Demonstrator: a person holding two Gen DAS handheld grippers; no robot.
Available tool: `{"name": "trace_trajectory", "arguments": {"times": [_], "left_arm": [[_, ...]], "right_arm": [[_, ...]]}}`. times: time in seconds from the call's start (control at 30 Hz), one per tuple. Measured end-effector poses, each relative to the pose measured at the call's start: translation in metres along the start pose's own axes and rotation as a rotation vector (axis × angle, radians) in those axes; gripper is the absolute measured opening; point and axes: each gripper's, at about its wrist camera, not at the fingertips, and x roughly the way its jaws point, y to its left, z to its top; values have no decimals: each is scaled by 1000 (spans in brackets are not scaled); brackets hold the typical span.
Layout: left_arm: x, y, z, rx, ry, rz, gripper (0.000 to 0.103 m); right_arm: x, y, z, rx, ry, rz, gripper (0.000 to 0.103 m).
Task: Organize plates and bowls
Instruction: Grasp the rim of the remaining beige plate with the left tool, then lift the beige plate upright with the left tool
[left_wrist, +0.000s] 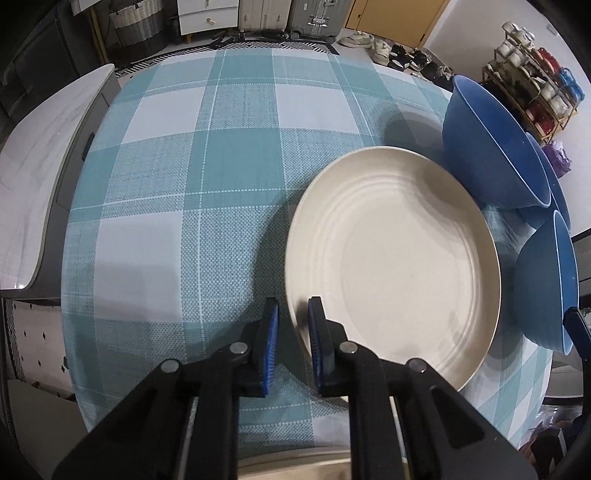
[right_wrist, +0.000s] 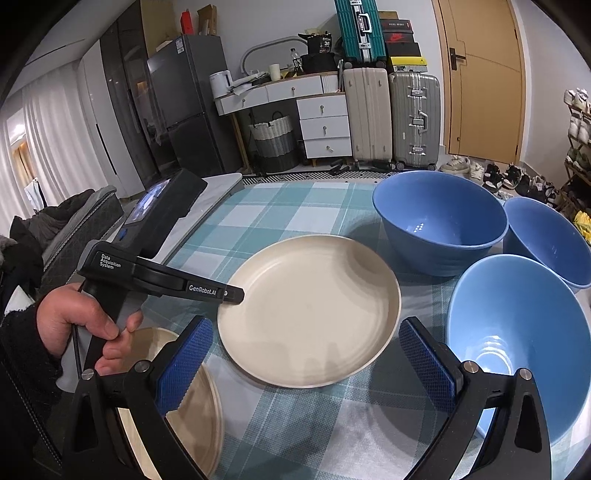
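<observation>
A cream plate lies on the checked tablecloth; it also shows in the right wrist view. My left gripper straddles the plate's near-left rim, one pad inside and one outside, with a small gap left; it shows from the side in the right wrist view. Three blue bowls stand to the plate's right: a large one, a second behind it, a nearer one. My right gripper is open and empty above the plate's near edge. A second cream plate lies at the near left.
The teal checked tablecloth covers the table; a grey-white bench runs along its left side. Suitcases, drawers and a fridge stand behind. A shoe rack stands at the right.
</observation>
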Motion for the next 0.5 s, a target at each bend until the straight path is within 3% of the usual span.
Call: {"name": "trace_trajectory", "arguments": {"times": [0.5], "left_arm": [[-4,27,-4,-39,-16,38,13]], "right_arm": [[20,-16,13,88,77,2,102]]}}
